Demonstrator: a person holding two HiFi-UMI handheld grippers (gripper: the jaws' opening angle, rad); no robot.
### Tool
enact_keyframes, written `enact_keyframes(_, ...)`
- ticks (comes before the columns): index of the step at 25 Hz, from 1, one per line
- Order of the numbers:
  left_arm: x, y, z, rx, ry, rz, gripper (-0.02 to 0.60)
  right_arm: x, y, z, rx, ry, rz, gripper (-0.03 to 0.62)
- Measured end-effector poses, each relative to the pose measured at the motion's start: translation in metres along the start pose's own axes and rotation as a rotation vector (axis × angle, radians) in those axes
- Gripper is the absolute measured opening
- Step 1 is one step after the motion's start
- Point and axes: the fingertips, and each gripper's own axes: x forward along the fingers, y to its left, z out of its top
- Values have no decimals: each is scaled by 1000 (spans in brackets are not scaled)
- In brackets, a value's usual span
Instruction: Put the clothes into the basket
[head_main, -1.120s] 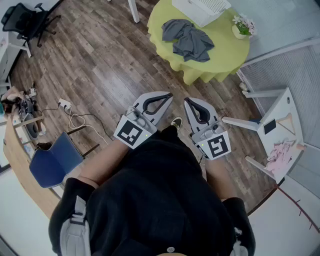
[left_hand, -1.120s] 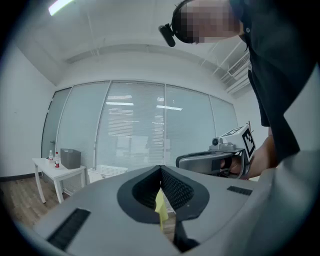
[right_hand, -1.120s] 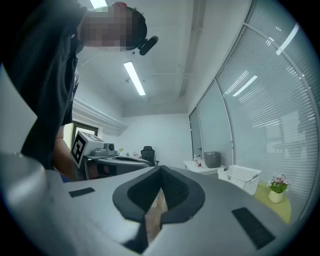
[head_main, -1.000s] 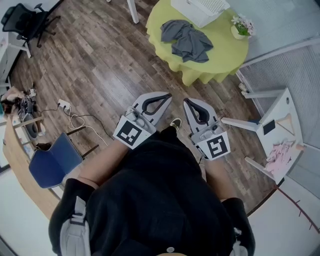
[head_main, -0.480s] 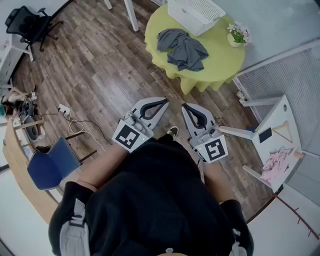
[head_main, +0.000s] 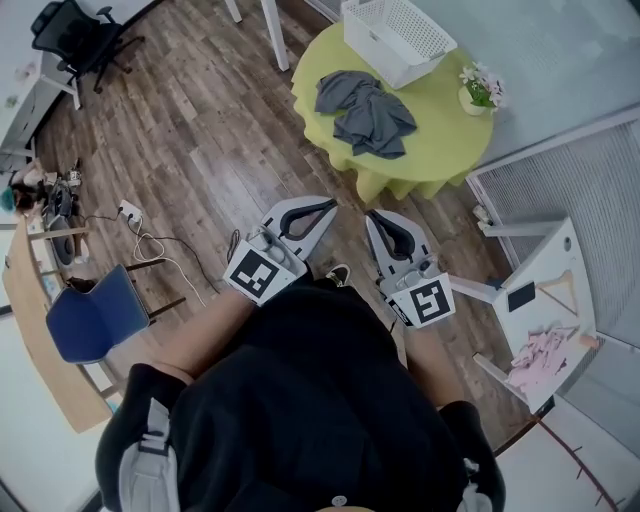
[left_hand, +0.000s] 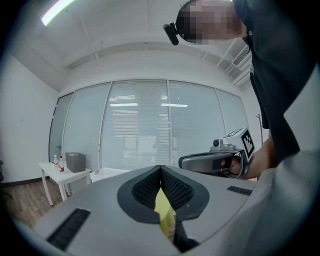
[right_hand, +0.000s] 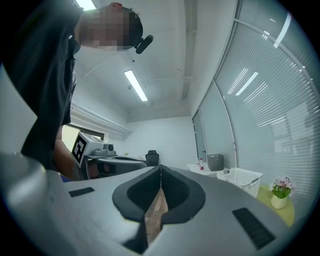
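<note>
Both jaws clenched, nothing between them: left gripper (head_main: 328, 206) and right gripper (head_main: 373, 216) held near the body, well apart from the yellow tabletop (head_main: 445, 140). Grey clothes (head_main: 365, 108) heaped there, just beside the white basket (head_main: 398, 35), none inside. Approach step: step closer, release the jaws before descending, and pinch a thick fold so the garment lifts whole.

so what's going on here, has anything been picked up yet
Not yet. A person stands on a wooden floor holding a left gripper and a right gripper, both shut and empty, pointed toward a round table with a yellow-green cloth. Grey clothes lie heaped on the table, near a white basket that looks empty.
</note>
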Motion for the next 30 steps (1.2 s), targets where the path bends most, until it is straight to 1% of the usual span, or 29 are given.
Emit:
enact_keyframes(4, 5, 10, -2, -8, 0, 22, 6, 6, -9, -4, 11, 6, 9, 25)
enact_keyframes(7, 9, 25, -2, -36, -8, 15, 6, 19, -18, -5, 9, 8, 6, 25)
enact_keyframes(9, 14, 37, -3, -41, -13, 0, 6, 30, -27, -7, 8, 10, -4, 25)
enact_keyframes(14, 28, 79, -5, -1, -20, -39, 6, 71, -44, -15, -1, 42, -25, 25)
enact_keyframes(25, 50, 197, -10, -30, -24, -147, 6, 179, -76, -26, -2, 114, -111, 25)
enact_keyframes(30, 60, 235, -20, -34, -3, -200, 6, 213, -91, -36, 3, 131, -171, 25)
